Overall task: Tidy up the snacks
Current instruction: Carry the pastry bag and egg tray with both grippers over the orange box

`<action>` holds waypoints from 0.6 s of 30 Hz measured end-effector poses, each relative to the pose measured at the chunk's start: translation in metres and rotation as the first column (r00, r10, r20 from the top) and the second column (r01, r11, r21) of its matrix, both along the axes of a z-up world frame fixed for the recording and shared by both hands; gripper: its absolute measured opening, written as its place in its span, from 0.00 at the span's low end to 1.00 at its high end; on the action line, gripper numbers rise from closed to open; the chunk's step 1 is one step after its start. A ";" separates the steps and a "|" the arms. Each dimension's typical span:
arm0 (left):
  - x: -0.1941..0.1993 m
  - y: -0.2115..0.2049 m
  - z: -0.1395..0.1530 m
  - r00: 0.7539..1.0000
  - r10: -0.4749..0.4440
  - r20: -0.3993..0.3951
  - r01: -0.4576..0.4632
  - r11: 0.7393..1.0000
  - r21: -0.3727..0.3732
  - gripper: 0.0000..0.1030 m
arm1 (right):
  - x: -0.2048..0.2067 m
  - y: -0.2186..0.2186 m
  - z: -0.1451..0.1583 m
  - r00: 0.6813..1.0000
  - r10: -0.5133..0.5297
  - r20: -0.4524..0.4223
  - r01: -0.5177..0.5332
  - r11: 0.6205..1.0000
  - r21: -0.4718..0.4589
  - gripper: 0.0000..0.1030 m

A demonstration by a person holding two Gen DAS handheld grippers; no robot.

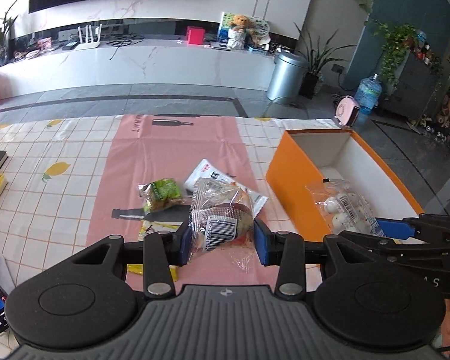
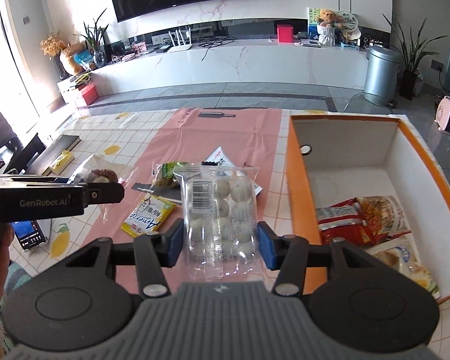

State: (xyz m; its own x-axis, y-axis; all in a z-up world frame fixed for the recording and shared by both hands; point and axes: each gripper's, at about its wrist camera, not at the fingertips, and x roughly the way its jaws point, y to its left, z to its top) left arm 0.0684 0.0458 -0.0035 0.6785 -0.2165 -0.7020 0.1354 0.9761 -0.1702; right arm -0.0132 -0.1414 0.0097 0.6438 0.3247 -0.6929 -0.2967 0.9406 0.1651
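Left wrist view: left gripper (image 1: 223,240) fingers (image 1: 185,244) pinching a clear packet with a barcode (image 1: 222,217), lifted above the pink mat (image 1: 171,156). Beyond it on the mat, a green packet (image 1: 162,195) and a white packet (image 1: 207,172).

Right wrist view: right gripper (image 2: 220,244) fingers (image 2: 267,249) pinching a clear bag of pale round balls (image 2: 219,210), held off the surface (image 2: 84,138), just left of the orange box (image 2: 300,186). Inside the box, a red packet (image 2: 342,219). Yellow packet (image 2: 148,214) flat on the mat.
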 end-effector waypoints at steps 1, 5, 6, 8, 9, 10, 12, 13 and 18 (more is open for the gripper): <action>0.001 -0.008 0.003 1.000 -0.026 0.006 0.026 1.000 0.001 0.45 | -0.001 -0.009 0.003 1.000 -0.012 0.006 0.012 1.000 -0.003 0.48; 0.012 -0.047 0.013 0.988 -0.152 0.033 0.151 0.988 0.031 0.45 | -0.003 -0.046 0.012 0.998 -0.060 0.019 0.061 0.998 -0.020 0.48; 0.015 -0.058 0.015 0.981 -0.188 0.041 0.186 0.982 0.042 0.45 | -0.003 -0.055 0.013 0.997 -0.072 0.019 0.072 0.997 -0.023 0.48; 0.023 -0.078 0.017 0.964 -0.261 0.052 0.258 0.964 0.060 0.45 | 0.000 -0.074 0.015 0.995 -0.094 0.016 0.094 0.995 -0.029 0.48; 0.029 -0.089 0.017 0.951 -0.305 0.051 0.301 0.951 0.073 0.45 | 0.002 -0.083 0.016 0.995 -0.104 0.011 0.104 0.994 -0.028 0.48; 0.034 -0.099 0.016 0.938 -0.344 0.045 0.339 0.937 0.088 0.45 | 0.006 -0.093 0.016 0.993 -0.115 -0.001 0.115 0.993 -0.023 0.48; 0.046 -0.119 0.013 0.916 -0.401 0.033 0.394 0.910 0.129 0.45 | 0.014 -0.110 0.014 0.991 -0.129 -0.028 0.129 0.992 -0.004 0.48; 0.051 -0.129 0.011 0.902 -0.430 0.028 0.422 0.894 0.150 0.45 | 0.020 -0.119 0.012 0.989 -0.139 -0.043 0.139 0.990 0.005 0.48; 0.079 -0.169 -0.005 0.827 -0.561 -0.027 0.552 0.804 0.221 0.45 | 0.053 -0.143 -0.006 0.981 -0.154 -0.116 0.157 0.988 0.013 0.48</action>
State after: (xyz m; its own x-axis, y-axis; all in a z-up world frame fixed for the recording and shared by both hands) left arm 0.1475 -0.1236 -0.0087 0.5134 -0.4160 -0.7506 0.6686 0.7422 0.0459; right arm 0.0403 -0.2839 0.0035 0.6044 0.2425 -0.7588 -0.1250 0.9696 0.2103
